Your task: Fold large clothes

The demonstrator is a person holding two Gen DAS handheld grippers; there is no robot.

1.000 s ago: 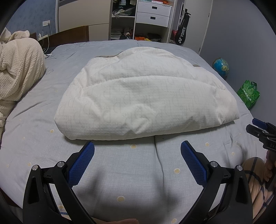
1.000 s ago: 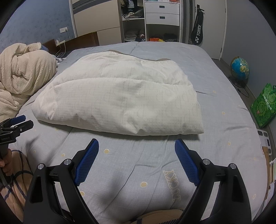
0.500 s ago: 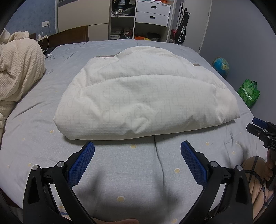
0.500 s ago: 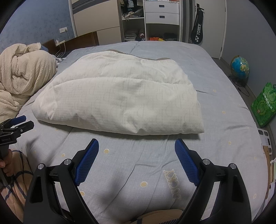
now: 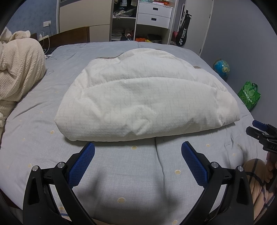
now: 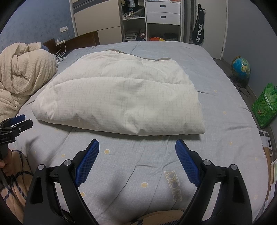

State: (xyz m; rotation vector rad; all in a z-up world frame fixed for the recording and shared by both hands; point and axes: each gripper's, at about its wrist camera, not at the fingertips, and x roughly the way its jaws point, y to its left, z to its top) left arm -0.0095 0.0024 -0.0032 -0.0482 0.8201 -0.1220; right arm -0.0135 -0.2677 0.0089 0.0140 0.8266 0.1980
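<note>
A white quilted garment (image 5: 143, 100) (image 6: 121, 102) lies folded into a thick puffy bundle in the middle of the grey bed. Just short of its near edge, my left gripper (image 5: 138, 147) hangs over bare sheet, open, with nothing between its blue pads. My right gripper (image 6: 137, 144) stands the same way, open and empty, in front of the bundle's near right part. Each wrist view catches the other gripper at its edge: the right gripper (image 5: 263, 133) at the right, the left gripper (image 6: 15, 126) at the left.
A cream knitted blanket (image 5: 19, 69) (image 6: 22, 74) is heaped at the bed's left side. Beyond the grey bedsheet (image 5: 121, 173) stand a wardrobe and white drawers (image 5: 154, 15). On the floor at the right are a globe (image 6: 240, 67) and a green bag (image 6: 264, 107).
</note>
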